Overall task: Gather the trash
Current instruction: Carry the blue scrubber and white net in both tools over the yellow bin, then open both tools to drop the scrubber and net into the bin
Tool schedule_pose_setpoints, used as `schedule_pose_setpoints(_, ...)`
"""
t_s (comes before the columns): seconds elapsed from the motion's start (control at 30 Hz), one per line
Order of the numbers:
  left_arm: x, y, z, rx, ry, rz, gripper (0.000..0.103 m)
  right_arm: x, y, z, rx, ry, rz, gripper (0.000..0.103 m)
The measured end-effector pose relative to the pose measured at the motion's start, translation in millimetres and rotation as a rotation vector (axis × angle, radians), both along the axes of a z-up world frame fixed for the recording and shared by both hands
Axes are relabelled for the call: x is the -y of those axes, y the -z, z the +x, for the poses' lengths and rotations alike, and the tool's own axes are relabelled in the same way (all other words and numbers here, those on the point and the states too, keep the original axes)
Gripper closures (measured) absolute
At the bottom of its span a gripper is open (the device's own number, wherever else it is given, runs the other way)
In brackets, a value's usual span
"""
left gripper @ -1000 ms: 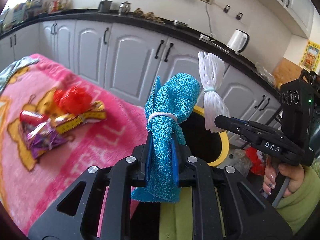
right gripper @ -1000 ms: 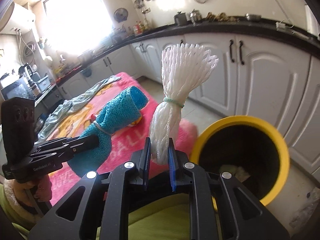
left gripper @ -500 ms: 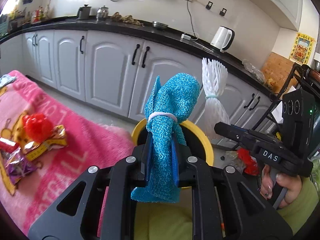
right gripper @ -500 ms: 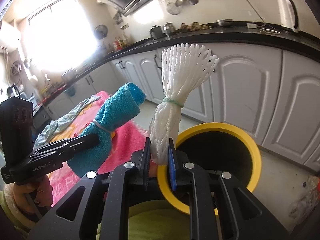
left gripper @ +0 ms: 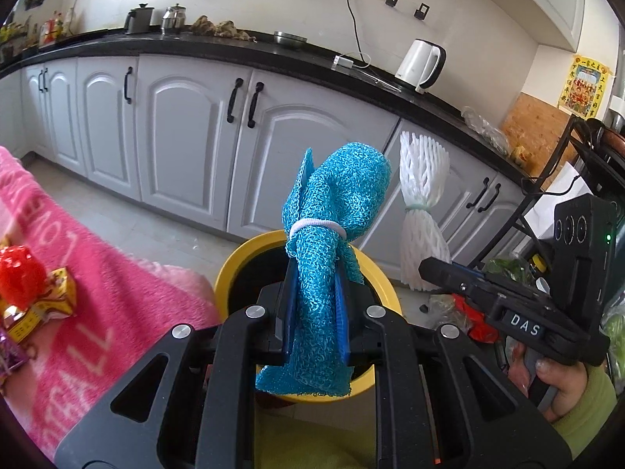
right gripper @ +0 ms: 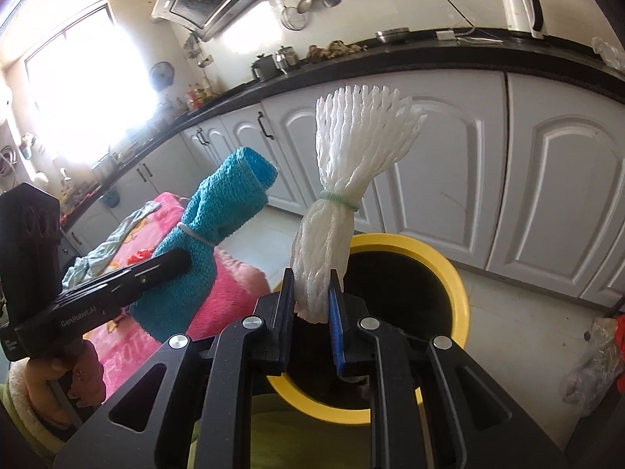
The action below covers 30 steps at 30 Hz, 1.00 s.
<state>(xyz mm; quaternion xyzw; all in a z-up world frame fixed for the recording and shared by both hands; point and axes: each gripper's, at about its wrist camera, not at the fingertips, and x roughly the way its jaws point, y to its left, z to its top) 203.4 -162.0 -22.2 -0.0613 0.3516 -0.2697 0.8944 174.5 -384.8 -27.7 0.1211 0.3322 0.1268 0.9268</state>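
Observation:
My left gripper [left gripper: 314, 305] is shut on a blue mesh bundle [left gripper: 336, 211] tied with a white band, held upright over the yellow-rimmed bin [left gripper: 230, 273]. My right gripper [right gripper: 310, 301] is shut on a white foam net bundle [right gripper: 351, 164] tied with a green band, held above the same bin [right gripper: 457, 285]. The blue bundle [right gripper: 218, 211] and left gripper [right gripper: 172, 265] show at left in the right wrist view. The white bundle [left gripper: 424, 203] and right gripper [left gripper: 429, 269] show at right in the left wrist view.
A pink blanket [left gripper: 117, 305] lies left of the bin with a red wrapper [left gripper: 19, 277] and a yellow wrapper [left gripper: 43, 308]. White cabinets [left gripper: 183, 136] stand behind. Bagged litter [right gripper: 593, 355] lies on the floor at right.
Both grippers have swung right with their bundles, away from the blanket and over the bin. The bin now sits directly under both. Grips are unchanged.

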Motion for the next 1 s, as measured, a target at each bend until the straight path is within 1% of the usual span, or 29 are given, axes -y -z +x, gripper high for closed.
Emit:
schedule_pose_setpoints(0.3,16.2,25.1,22.2,-0.032,0.013,-0.018,0.09,8.8,23.2,8.4,-0.066,0.023,-0.012,0.087)
schedule_pose_setpoints(0.37,18.8,31.9,26.9,-0.047,0.016,-0.023,0.09,9.8,27.9,11.0,-0.078,0.033,-0.014,0.085)
schedule_pose_setpoints(0.4,19.6,34.6,28.5,-0.05,0.014,-0.024,0.087,11.4,29.1,12.0,-0.081,0.042,-0.016,0.083)
schedule_pose_setpoints(0.43,20.4,37.3,30.2,-0.052,0.013,-0.027,0.08,13.0,32.0,13.2,-0.09,0.055,-0.02,0.071)
schedule_pose_setpoints(0.47,20.5,38.7,31.0,-0.052,0.012,-0.03,0.076,14.4,33.7,13.7,-0.096,0.07,-0.023,0.06)
schedule_pose_setpoints(0.53,19.2,40.4,31.2,-0.052,0.006,-0.042,0.06,19.3,37.0,12.8,-0.102,0.094,-0.016,0.058)
schedule_pose_setpoints(0.63,14.6,40.3,30.9,-0.045,-0.01,-0.039,0.05,24.2,39.1,11.3,-0.104,0.115,-0.005,0.055)
schedule_pose_setpoints(0.67,12.4,39.7,30.2,-0.041,-0.016,-0.037,0.049,24.8,38.8,10.8,-0.103,0.118,-0.001,0.054)
schedule_pose_setpoints(0.73,8.3,38.1,29.2,-0.035,-0.029,-0.035,0.039,24.1,36.5,8.8,-0.091,0.121,-0.008,0.051)
schedule_pose_setpoints(0.8,1.7,35.7,27.8,-0.031,-0.046,-0.037,0.036,23.0,34.2,8.3,-0.078,0.12,-0.011,0.049)
schedule_pose_setpoints(0.87,-3.8,33.0,26.8,-0.025,-0.06,-0.043,0.03,21.2,31.9,8.2,-0.068,0.116,-0.016,0.046)
schedule_pose_setpoints(0.93,-10.1,29.3,23.7,-0.014,-0.075,-0.043,0.017,17.1,27.2,7.9,-0.047,0.109,-0.028,0.042)
schedule_pose_setpoints(1.0,-16.6,25.4,19.7,0.002,-0.093,-0.041,0.014,12.8,22.7,4.7,-0.024,0.101,-0.038,0.039)
